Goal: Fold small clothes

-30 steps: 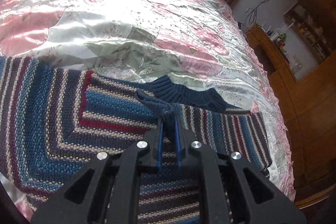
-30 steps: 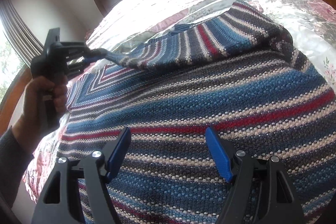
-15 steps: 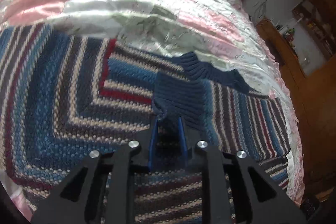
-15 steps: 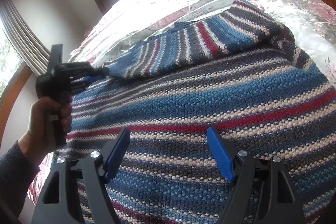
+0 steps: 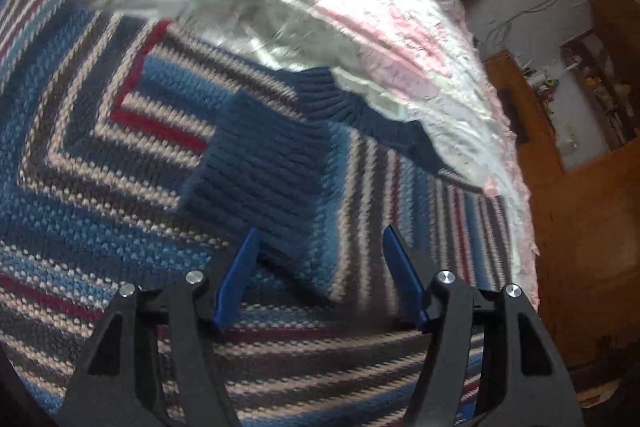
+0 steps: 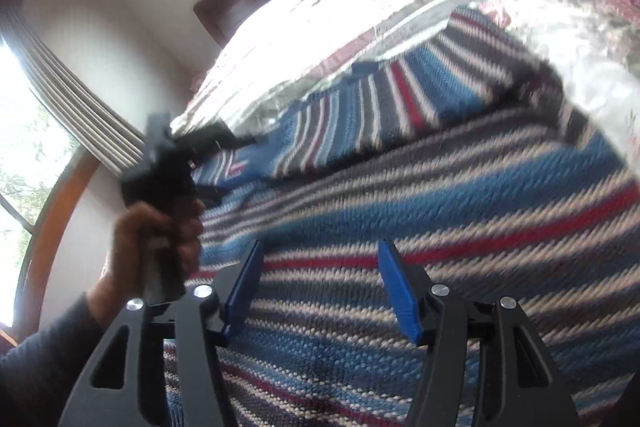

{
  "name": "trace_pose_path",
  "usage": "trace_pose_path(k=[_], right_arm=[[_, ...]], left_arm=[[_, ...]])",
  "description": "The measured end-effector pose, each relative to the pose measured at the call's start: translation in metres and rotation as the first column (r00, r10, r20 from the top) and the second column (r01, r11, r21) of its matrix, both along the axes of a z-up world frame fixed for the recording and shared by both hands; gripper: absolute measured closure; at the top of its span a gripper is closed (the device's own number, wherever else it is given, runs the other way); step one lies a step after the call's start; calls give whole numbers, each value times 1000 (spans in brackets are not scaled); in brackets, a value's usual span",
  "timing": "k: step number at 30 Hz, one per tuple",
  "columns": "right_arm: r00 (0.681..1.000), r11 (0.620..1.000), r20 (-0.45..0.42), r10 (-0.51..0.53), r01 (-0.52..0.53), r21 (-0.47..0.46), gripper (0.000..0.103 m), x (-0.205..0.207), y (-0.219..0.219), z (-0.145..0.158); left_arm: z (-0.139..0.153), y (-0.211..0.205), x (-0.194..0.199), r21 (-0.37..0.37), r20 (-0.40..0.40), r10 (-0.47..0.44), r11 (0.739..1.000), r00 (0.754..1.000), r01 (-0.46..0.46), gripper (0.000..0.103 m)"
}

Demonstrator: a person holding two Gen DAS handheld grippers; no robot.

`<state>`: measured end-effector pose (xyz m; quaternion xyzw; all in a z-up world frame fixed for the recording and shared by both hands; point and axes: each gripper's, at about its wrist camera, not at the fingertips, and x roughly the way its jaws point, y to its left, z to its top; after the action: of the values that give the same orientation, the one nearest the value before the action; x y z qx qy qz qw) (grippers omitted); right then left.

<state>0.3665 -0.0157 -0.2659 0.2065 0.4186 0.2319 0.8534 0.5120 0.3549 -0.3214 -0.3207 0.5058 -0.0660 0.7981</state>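
The striped knit sweater (image 5: 120, 167), chunky bands of blue, grey, cream and red, lies spread on the bed's shiny pink-and-silver quilt (image 5: 320, 7), its ribbed navy sleeve cuff (image 5: 260, 167) folded across the body. The left gripper (image 5: 318, 255) is spread wide just behind the cuff, holding nothing. The right gripper (image 6: 320, 275) likewise gapes empty over the sweater.

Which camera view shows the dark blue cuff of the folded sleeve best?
The left wrist view. There the cuff lies close and whole on the striped sweater, just ahead of the open left gripper. In the right wrist view the sleeve shows, blurred, but its cuff end is mostly hidden behind that gripper.
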Motion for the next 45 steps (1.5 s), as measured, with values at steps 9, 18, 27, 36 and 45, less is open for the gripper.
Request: trace_pose_path(k=[9,18,27,36,45], right_arm=[[984,995,-168,-64,51,-84,67,149,-89,-13],[980,998,-190,-59,61,3,66,216,-92,14],[952,975,-259,-165,118,-191,69,252,-68,-21],[976,975,-194,97,-133,-179,65,215,88,18],[935,951,-257,244,-282,-124,62,160,167,-13]], left_arm=[[-11,-1,-11,1,19,-88,996,996,88,38],[12,26,-32,-77,87,-41,996,995,48,20],[55,180,-117,-137,170,158,981,973,-135,13],[71,371,-196,-106,192,495,869,847,-484,13],[44,480,-184,-177,157,634,772,757,-610,13]])
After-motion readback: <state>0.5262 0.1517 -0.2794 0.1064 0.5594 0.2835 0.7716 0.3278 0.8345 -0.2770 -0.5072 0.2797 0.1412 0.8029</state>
